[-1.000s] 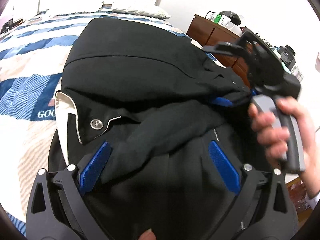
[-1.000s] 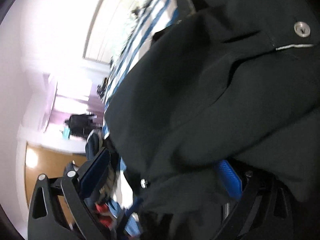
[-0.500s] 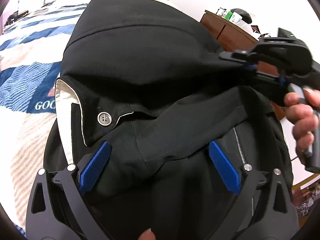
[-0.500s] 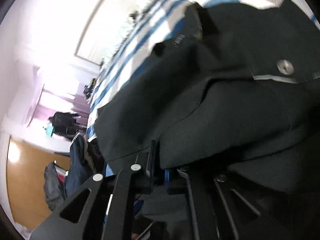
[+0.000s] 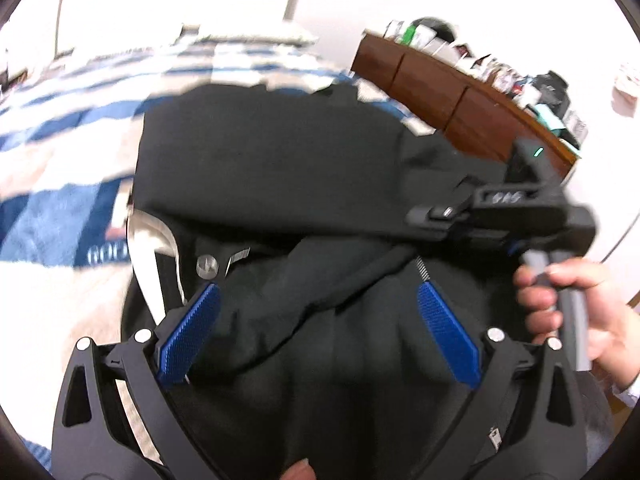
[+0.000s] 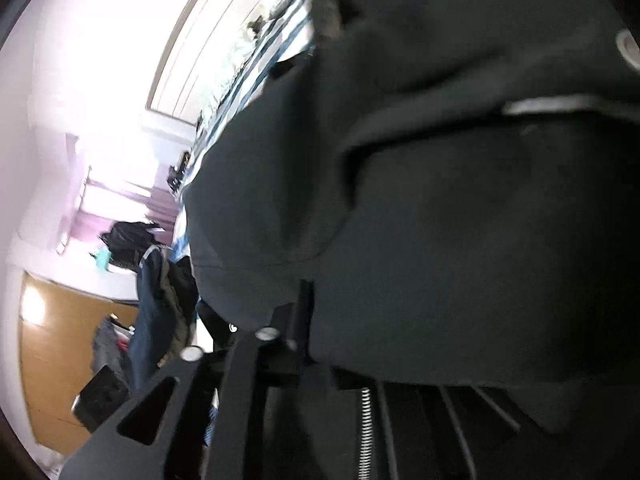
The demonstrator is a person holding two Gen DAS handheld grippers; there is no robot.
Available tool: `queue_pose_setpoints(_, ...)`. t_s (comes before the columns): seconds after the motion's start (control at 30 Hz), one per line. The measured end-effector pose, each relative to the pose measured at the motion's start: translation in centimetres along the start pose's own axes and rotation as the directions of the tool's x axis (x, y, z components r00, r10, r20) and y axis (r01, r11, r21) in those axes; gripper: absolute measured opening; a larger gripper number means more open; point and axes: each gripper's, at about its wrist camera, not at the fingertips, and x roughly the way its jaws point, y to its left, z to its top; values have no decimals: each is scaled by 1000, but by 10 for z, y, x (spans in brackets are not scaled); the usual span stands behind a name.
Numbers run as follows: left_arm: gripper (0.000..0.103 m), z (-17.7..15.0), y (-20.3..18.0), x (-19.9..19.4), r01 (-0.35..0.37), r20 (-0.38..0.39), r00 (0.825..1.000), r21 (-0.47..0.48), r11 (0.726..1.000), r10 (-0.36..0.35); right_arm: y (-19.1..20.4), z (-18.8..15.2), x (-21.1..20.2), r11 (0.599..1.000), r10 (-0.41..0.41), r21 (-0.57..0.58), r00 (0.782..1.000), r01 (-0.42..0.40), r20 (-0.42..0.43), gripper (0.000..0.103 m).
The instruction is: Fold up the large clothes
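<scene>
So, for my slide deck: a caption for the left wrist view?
Open left gripper over black garment on striped bed; right gripper pinching it.

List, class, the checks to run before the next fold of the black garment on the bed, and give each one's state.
1. Right gripper shut on the black garment: ok.
2. Left gripper holding cloth: not ok; jaws open, fabric only draped between them.
3. Garment lying flat: not ok, bunched near the button.
4. Striped bedspread bare beside the garment: ok.
5. Zip closed: cannot tell.
</scene>
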Motion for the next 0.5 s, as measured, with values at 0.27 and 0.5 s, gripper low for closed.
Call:
queue_pose_setpoints(0.27,97,37,-13,16,64,84,994,23,998,-65,22,-25,-67,983,134,-123,991,-134,-8,86)
queue_pose_setpoints(0.5,97,60,-24,72,87,18,996,-57,995,-86,32,-3,-124,963,63,-268,974,-2,216,98)
